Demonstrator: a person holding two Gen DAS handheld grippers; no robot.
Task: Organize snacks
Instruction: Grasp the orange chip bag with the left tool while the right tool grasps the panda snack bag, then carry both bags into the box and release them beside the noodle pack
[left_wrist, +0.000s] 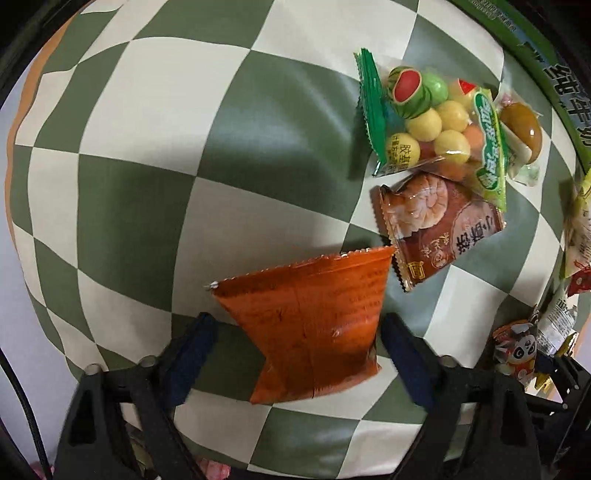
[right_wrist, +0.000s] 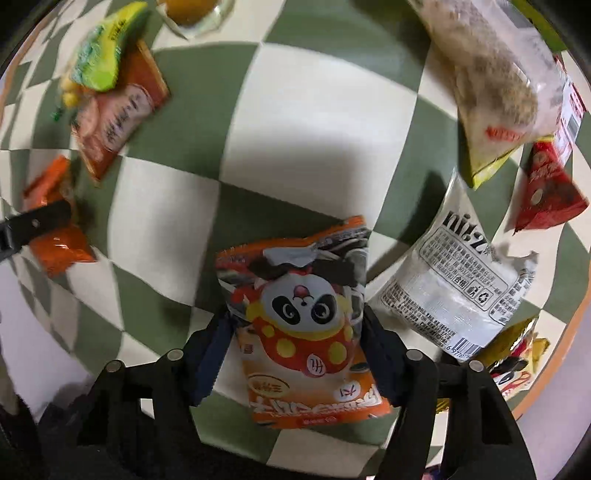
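Left gripper (left_wrist: 299, 332), bottom centre of the left wrist view: jaws wide, the orange packet (left_wrist: 314, 325) lies between them, right pad touching its edge, left pad apart from it. Packet rests on the green-and-white checked table (left_wrist: 147, 147).

Above and right of it — brown shrimp packet (left_wrist: 436, 229), corner just beside the orange one. Further up, the clear bag of fruit gum balls (left_wrist: 432, 122) overlaps the shrimp packet's top edge. A brown wrapped sweet (left_wrist: 522, 127) sits just right of that bag.

Right gripper (right_wrist: 295, 332), bottom centre of the right wrist view: jaws narrow, clamped on the panda snack packet (right_wrist: 306, 325) from both sides. White printed pouch (right_wrist: 454, 288) lies just right of it. Further up the right side — red triangular packet (right_wrist: 546, 195), then a pale speckled bag (right_wrist: 495, 88) at upper right, blurred.
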